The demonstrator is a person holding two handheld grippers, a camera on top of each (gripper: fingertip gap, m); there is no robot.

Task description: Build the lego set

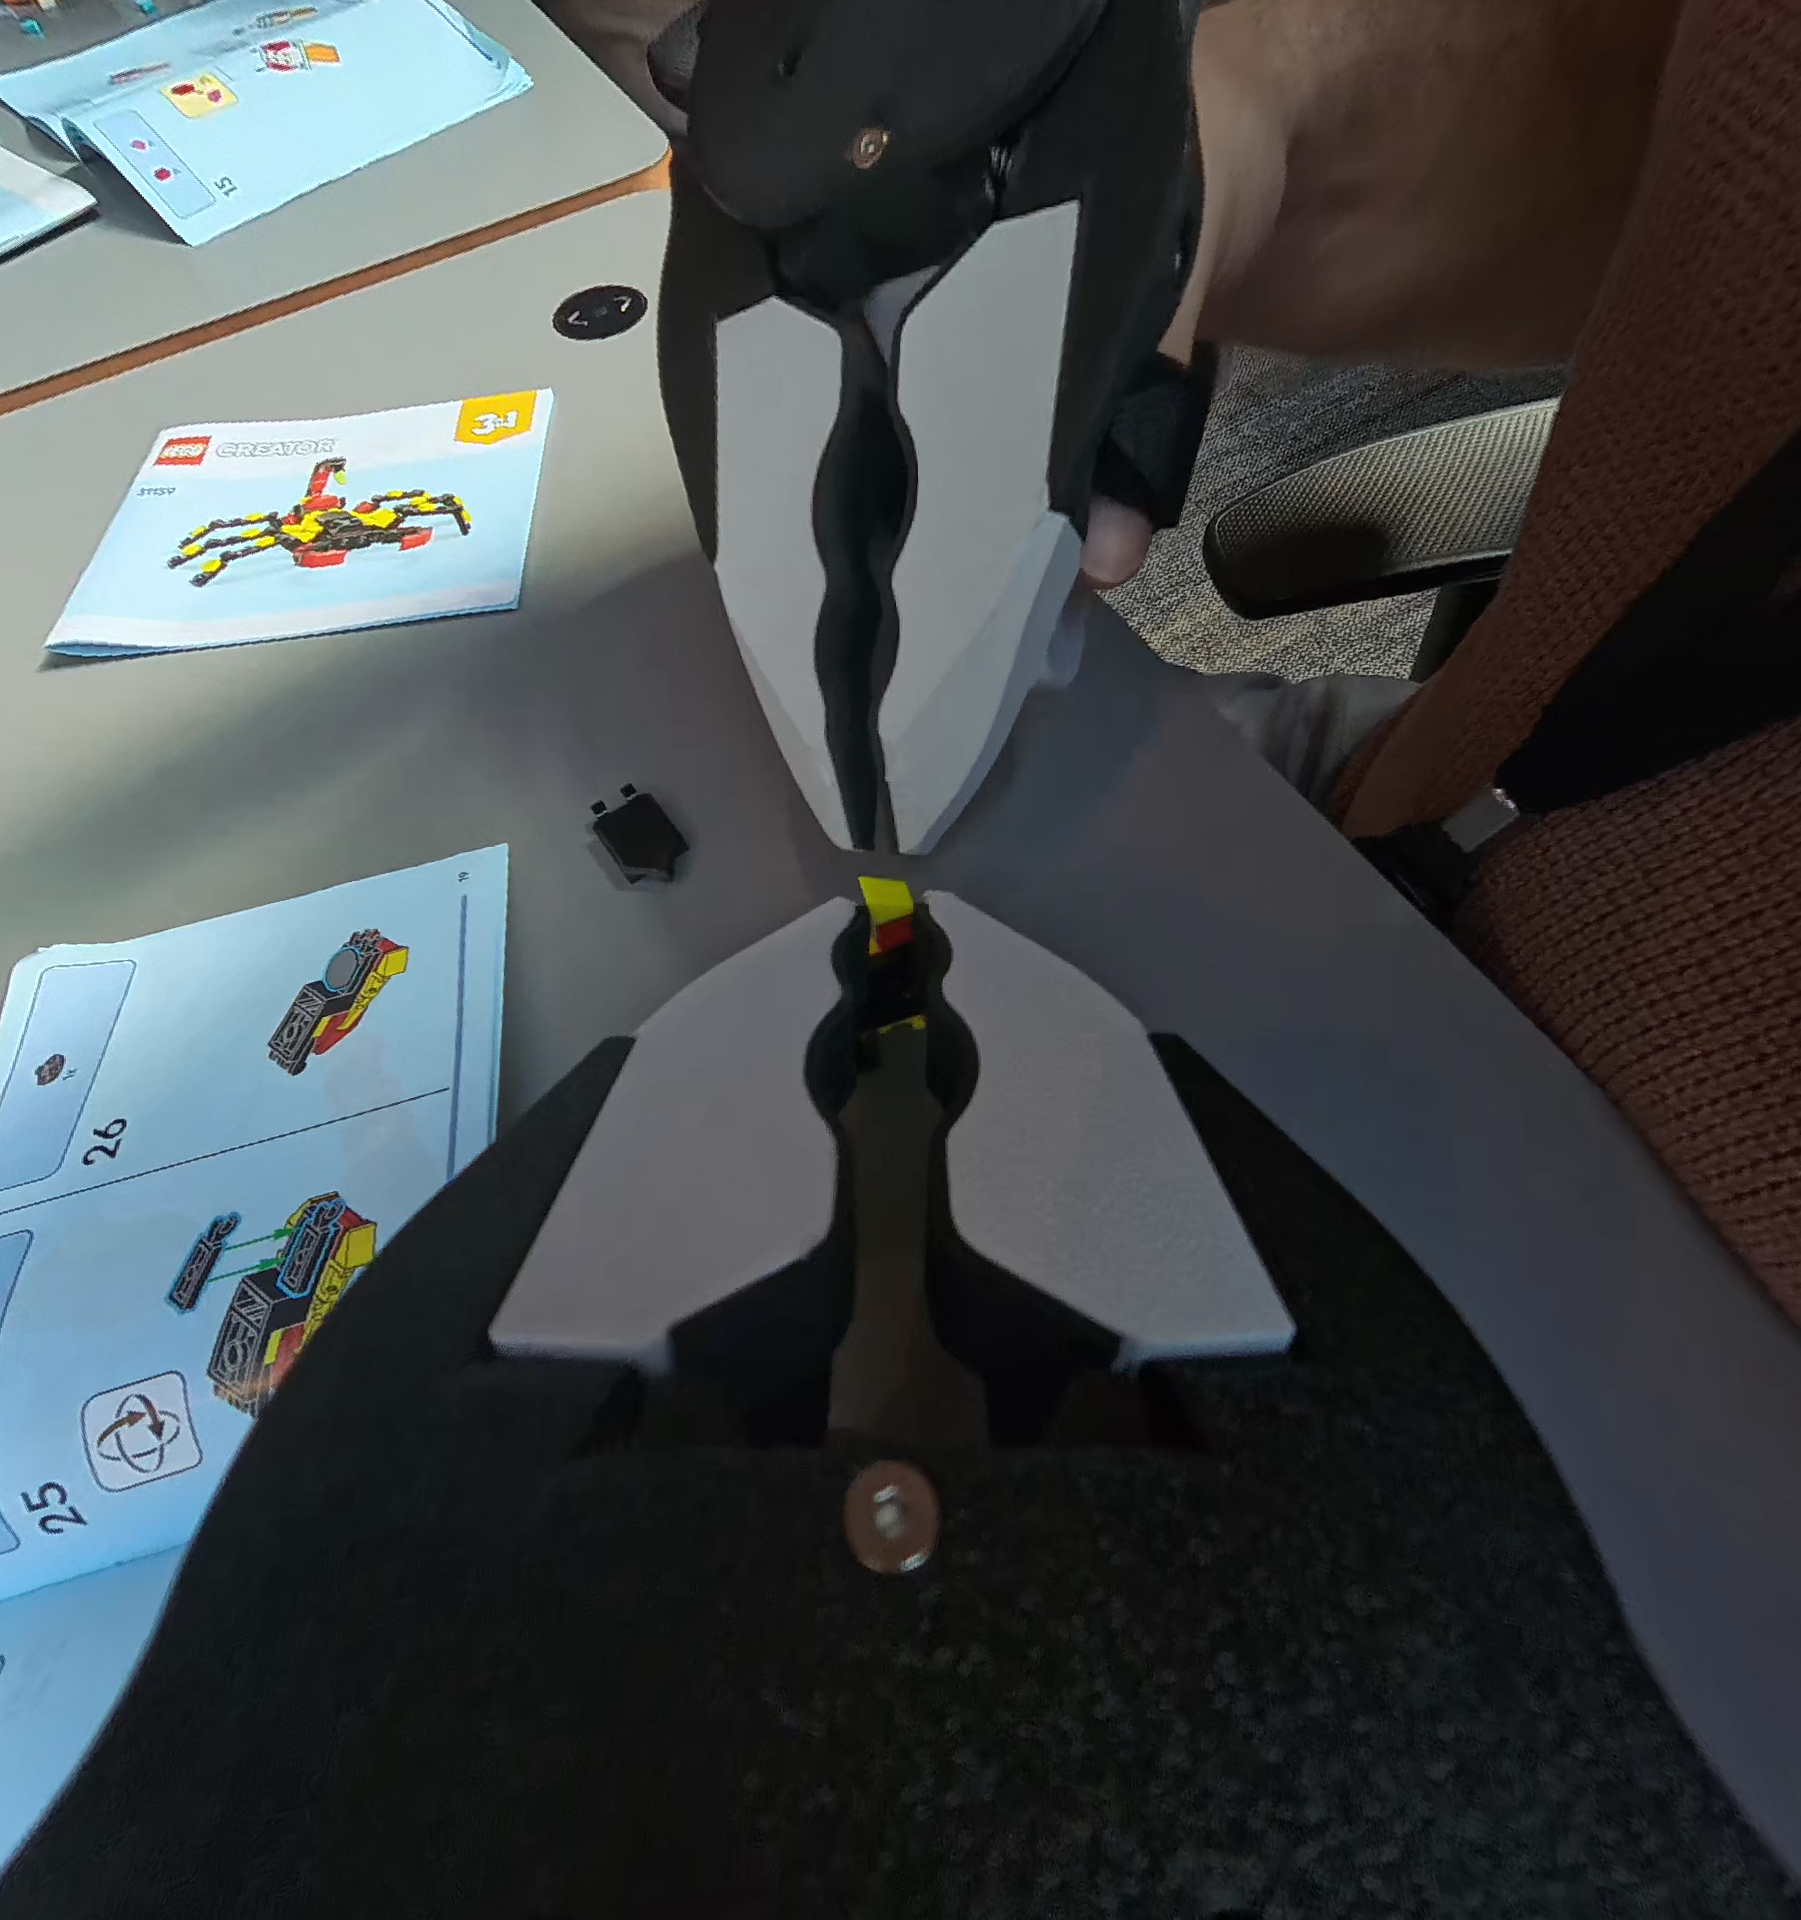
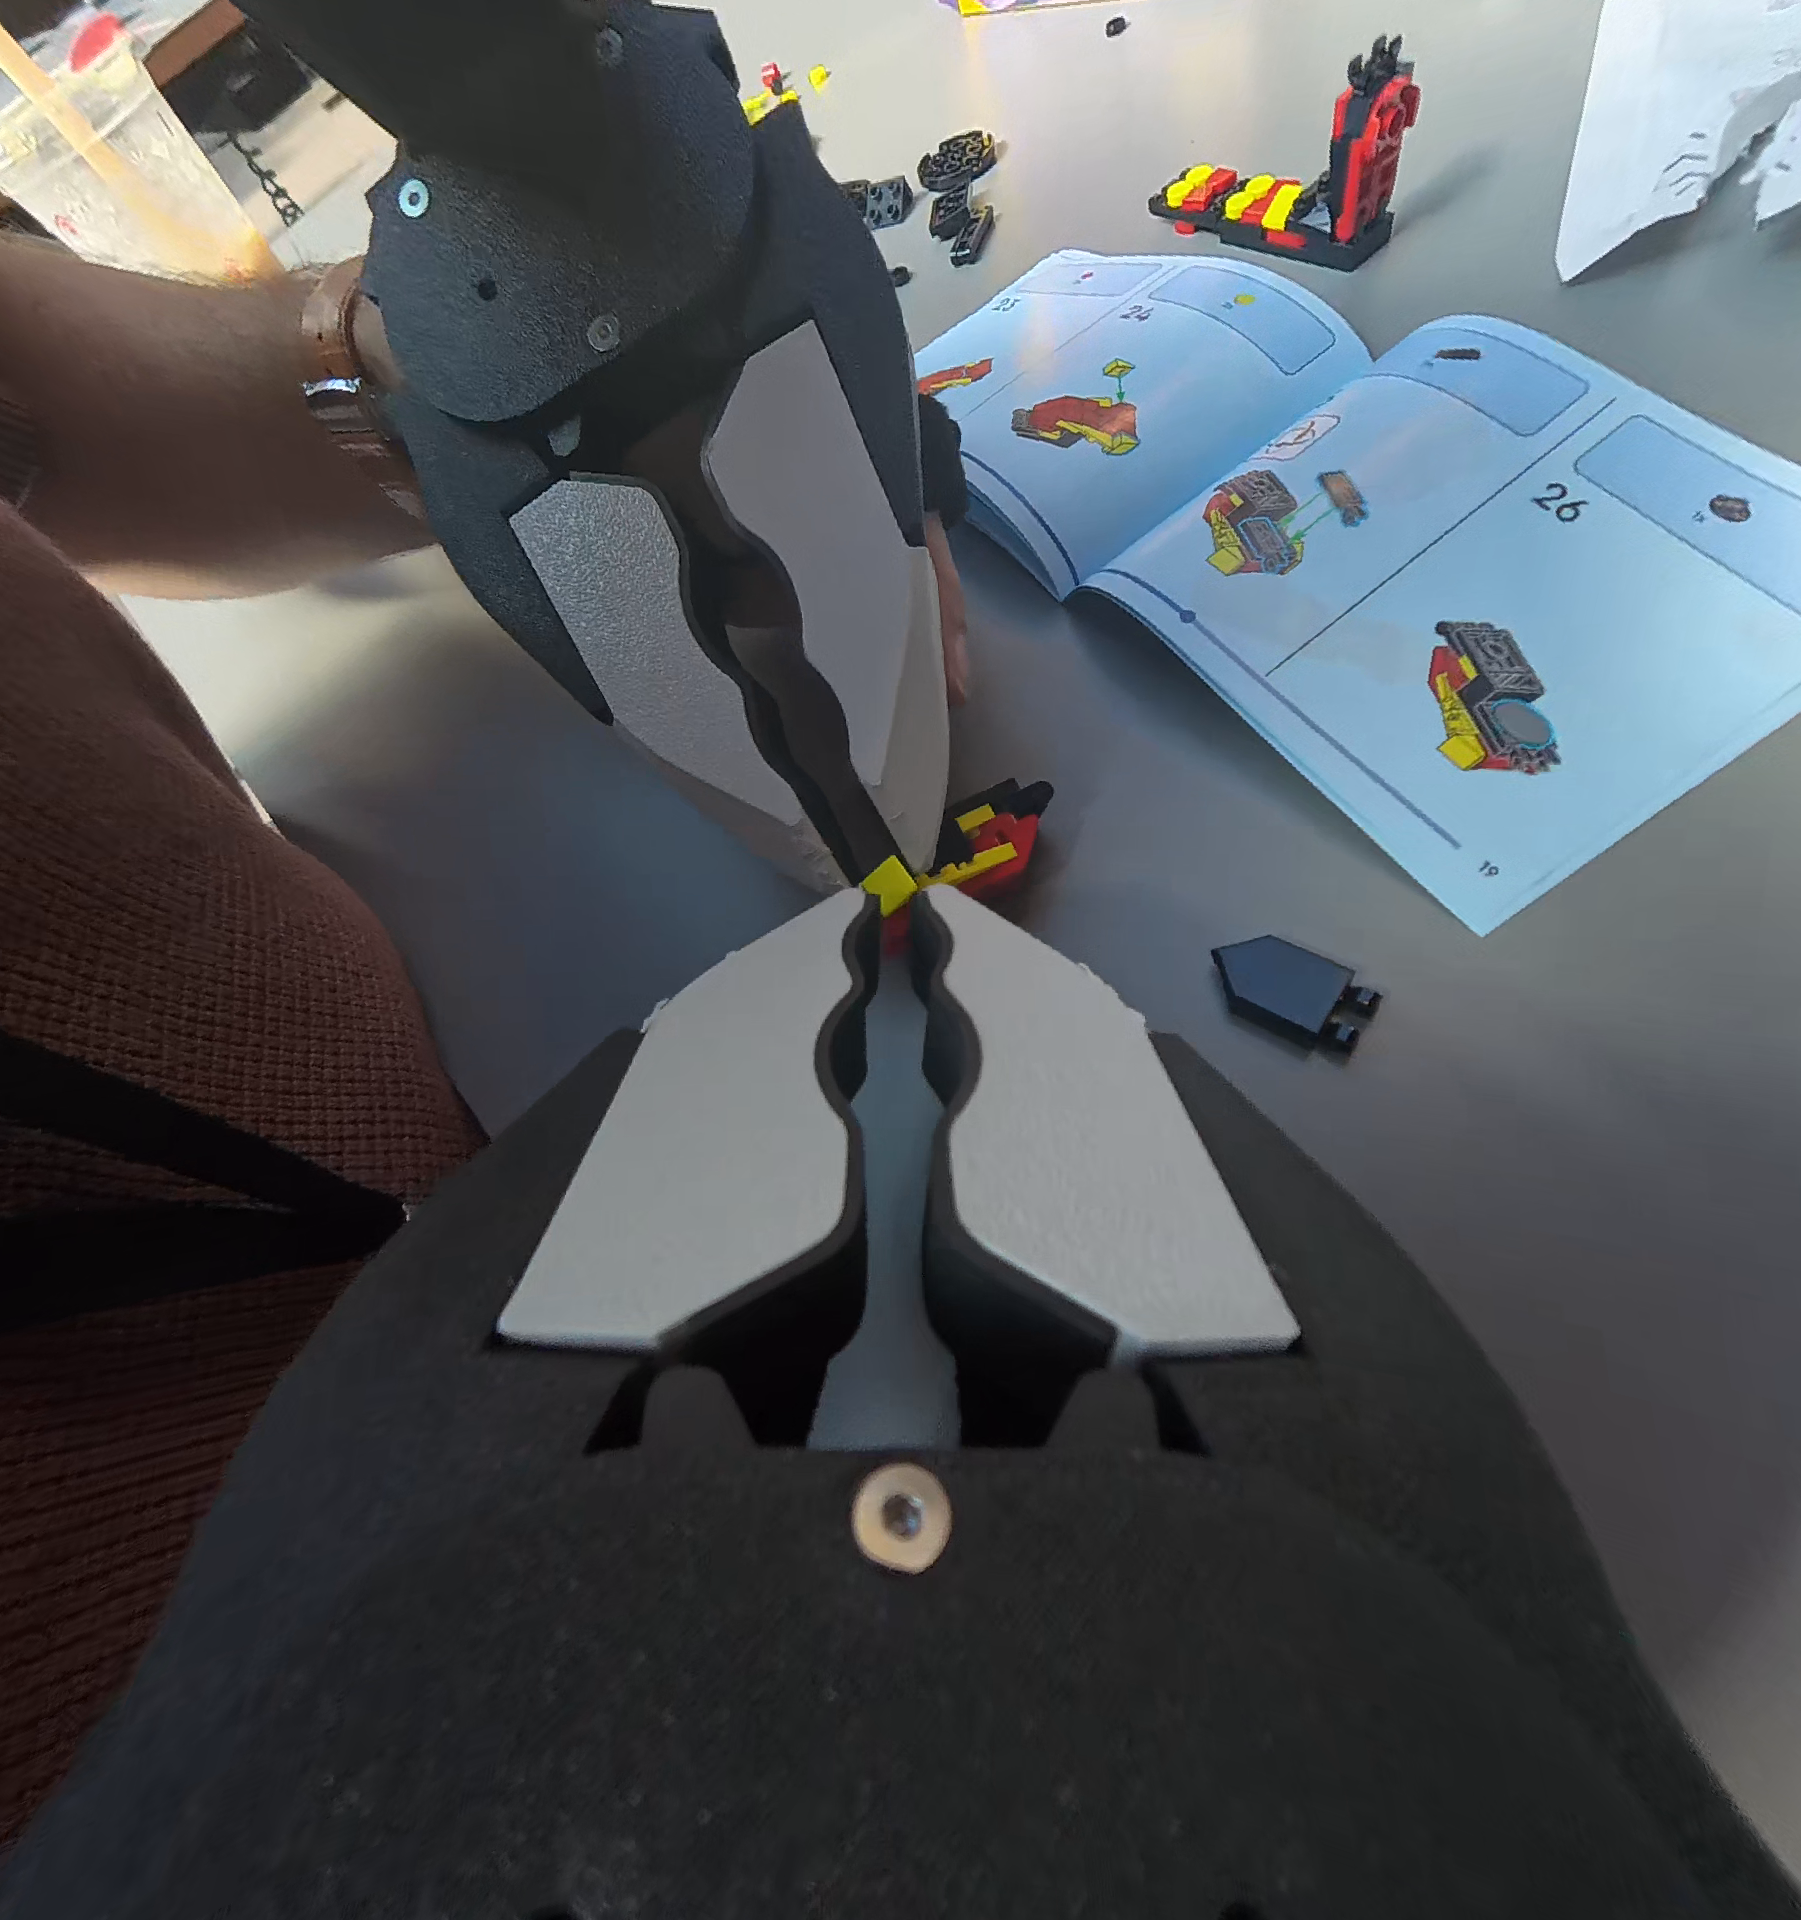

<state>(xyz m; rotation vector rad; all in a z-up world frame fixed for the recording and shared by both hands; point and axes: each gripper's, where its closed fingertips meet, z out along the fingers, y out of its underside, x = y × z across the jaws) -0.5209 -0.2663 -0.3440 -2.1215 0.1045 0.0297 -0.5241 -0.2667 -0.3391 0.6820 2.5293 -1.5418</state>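
My left gripper (image 1: 891, 902) is shut on a small yellow, red and black lego assembly (image 1: 891, 940), held above the grey table (image 1: 376, 748). My right gripper (image 2: 896, 899) comes in from the opposite side, tip to tip with the left one, and is shut on the yellow end of the same assembly (image 2: 995, 842). The right gripper also shows in the left wrist view (image 1: 875, 844), and the left gripper shows in the right wrist view (image 2: 880, 868). A loose black pointed piece with clips (image 1: 638, 836) lies on the table nearby (image 2: 1291, 992).
An open instruction booklet (image 2: 1447, 582) lies beside the grippers; a closed one (image 1: 324, 530) lies farther off. A larger red, black and yellow build (image 2: 1301, 197), loose black pieces (image 2: 948, 177) and a white paper bag (image 2: 1706, 125) sit at the back. A chair (image 1: 1374, 499) stands past the table edge. Only a small space, under 4 cm, lies between the two pairs of fingers.
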